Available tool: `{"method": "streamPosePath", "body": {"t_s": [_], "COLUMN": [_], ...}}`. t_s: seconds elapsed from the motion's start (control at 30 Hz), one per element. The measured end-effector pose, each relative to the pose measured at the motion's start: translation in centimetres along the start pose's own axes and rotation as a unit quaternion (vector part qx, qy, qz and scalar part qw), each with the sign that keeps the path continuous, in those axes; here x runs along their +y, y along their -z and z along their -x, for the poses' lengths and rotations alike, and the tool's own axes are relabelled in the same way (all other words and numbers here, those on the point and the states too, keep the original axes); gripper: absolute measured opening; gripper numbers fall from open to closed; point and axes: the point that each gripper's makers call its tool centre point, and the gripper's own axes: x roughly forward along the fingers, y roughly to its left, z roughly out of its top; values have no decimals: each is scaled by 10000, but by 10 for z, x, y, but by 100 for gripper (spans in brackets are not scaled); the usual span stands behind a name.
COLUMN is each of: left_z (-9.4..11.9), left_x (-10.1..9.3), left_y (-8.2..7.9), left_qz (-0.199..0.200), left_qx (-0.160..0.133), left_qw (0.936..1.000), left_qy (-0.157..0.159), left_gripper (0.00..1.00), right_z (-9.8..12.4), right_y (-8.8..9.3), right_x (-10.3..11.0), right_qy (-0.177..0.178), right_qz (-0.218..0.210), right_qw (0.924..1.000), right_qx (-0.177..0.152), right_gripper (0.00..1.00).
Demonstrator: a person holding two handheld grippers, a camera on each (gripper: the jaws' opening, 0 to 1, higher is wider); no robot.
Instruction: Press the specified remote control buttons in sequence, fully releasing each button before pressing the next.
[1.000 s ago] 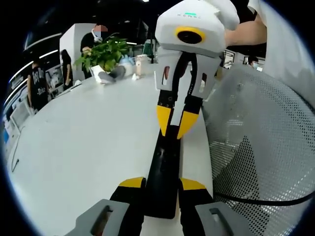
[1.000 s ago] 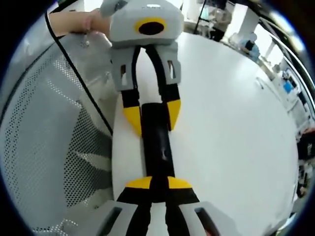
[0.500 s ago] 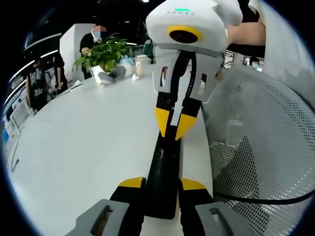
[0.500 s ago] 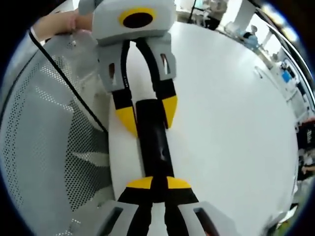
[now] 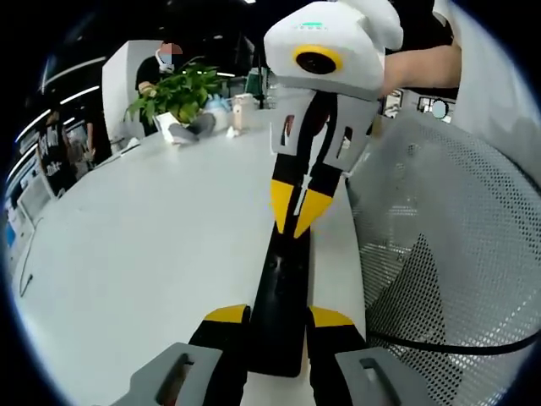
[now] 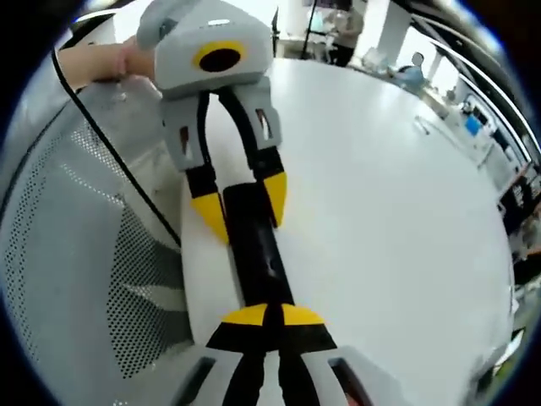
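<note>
The black remote lies on the white table, close to the edge. The left gripper holds its near end at 6 o'clock. The right gripper, at 12 o'clock, has its tips pinched together over the far end. It should push straight down on one button, then lift right off. The buttons are too dark to make out.
</note>
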Motion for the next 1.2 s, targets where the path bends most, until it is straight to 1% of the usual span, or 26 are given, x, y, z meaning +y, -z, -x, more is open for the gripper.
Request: {"method": "streamPosePath", "body": {"t_s": [0.3,0.4,0.63,0.73,1.0,1.1,1.2], "left_z": [0,0,0,0,0,0,0], "left_x": [0,0,0,0,0,0,0], "left_y": [0,0,0,0,0,0,0], "left_qz": [-1,-1,-5,-4,-6,-3,1], "left_qx": [11,8,2,-3,-8,-13,-22], "left_qw": [10000,10000,10000,10000,10000,10000,10000], "left_qy": [-2,-2,-1,-1,1,1,-1], "left_gripper": [25,25,25,25,25,25,25], "right_z": [2,2,2,1,0,0,0], "right_y": [3,2,2,2,2,2,2], "right_x": [1,1,1,1,0,1,1], "right_qy": [6,5,-51,-74,-187,-236,-221], "right_qz": [13,132,253,385,376,450,442], "right_qw": [10000,9999,9997,9992,9990,9985,9986], "right_qx": [-41,-13,22,62,137,186,206], "right_gripper": [0,0,0,0,0,0,0]}}
